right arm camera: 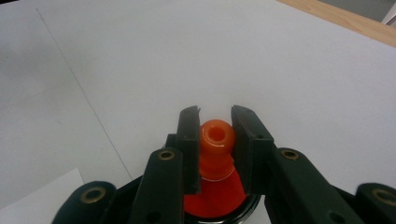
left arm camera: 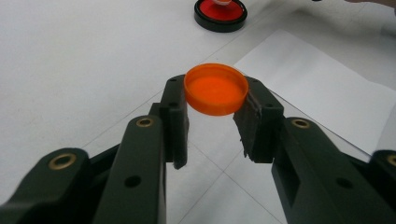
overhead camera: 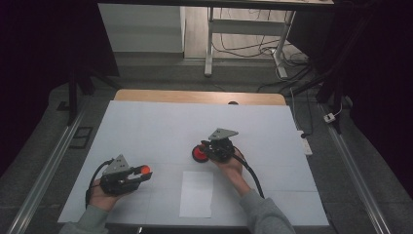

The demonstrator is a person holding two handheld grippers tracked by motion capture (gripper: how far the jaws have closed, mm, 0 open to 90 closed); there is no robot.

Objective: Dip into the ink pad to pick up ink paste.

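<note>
Left tongs [left arm camera: 215, 122] grip unmarked orange cap [left arm camera: 216, 88]; no writing legible.

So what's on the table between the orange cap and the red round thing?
Nothing: the left gripper view shows bare white table between the orange cap and the red round thing.

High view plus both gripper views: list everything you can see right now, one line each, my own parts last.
orange cap: one, orange, clamped between the left jaws above the table
red disc: one, red with black rim, mid-table, under the right jaws
orange knob: one, orange, rising from the red disc, pinched by the right jaws
paper sheet: one, white, near edge
table: one, white cover, wood far edge
left hand-held gripper: black, near left
right hand-held gripper: black, centre
sleeves: two, grey, bottom edge
</note>
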